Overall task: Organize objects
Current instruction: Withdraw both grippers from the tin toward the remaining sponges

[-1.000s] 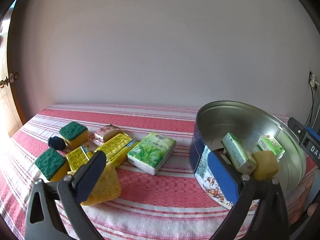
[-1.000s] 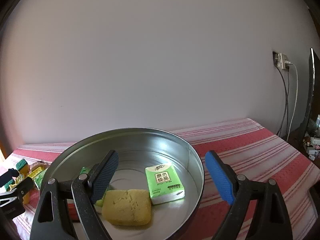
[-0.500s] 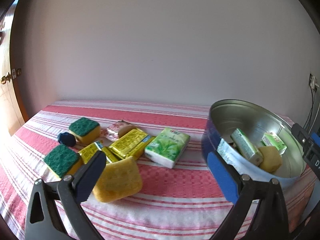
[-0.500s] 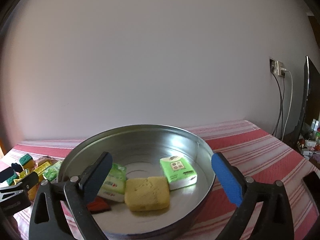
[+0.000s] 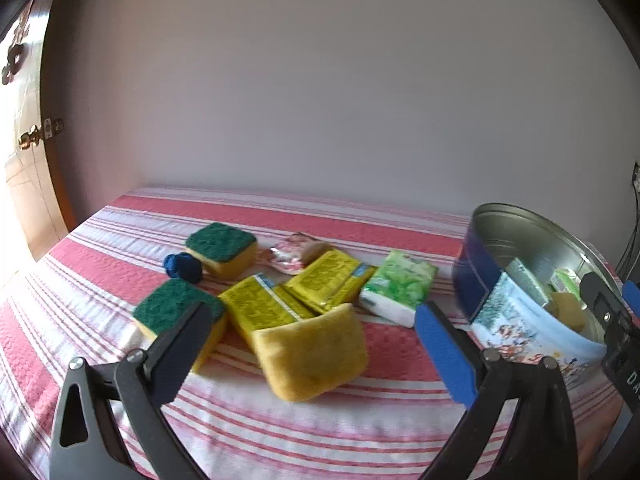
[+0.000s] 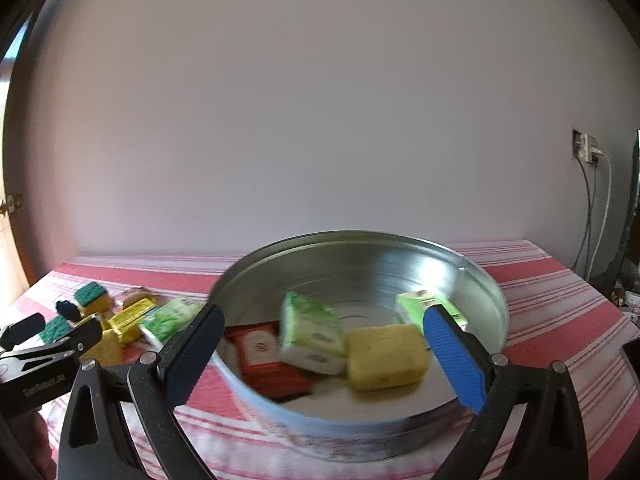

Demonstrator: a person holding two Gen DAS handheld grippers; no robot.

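Note:
In the left wrist view my left gripper (image 5: 316, 354) is open just above a plain yellow sponge (image 5: 312, 356), which lies on the striped cloth without touching the pads. Behind it are two green-topped sponges (image 5: 222, 248) (image 5: 176, 312), a blue ball (image 5: 182, 266), yellow packets (image 5: 260, 304), a pink wrapper (image 5: 288, 256) and a green tissue pack (image 5: 400, 288). My right gripper (image 6: 324, 360) is open in front of a round metal tin (image 6: 360, 238). The tin holds a red packet (image 6: 264, 356), two green tissue packs (image 6: 312, 332) (image 6: 424, 304) and a yellow sponge (image 6: 384, 356).
The red and white striped tablecloth (image 5: 360, 420) runs back to a plain wall. A wooden door (image 5: 24, 160) stands at the far left. A wall socket with hanging cables (image 6: 586, 150) is at the far right, with dark clutter beyond the table's right edge.
The left gripper has swung towards the pile, so the yellow sponge now sits between its fingers. The right gripper has drawn back from the tin and its jaws have widened. A red packet has come into view.

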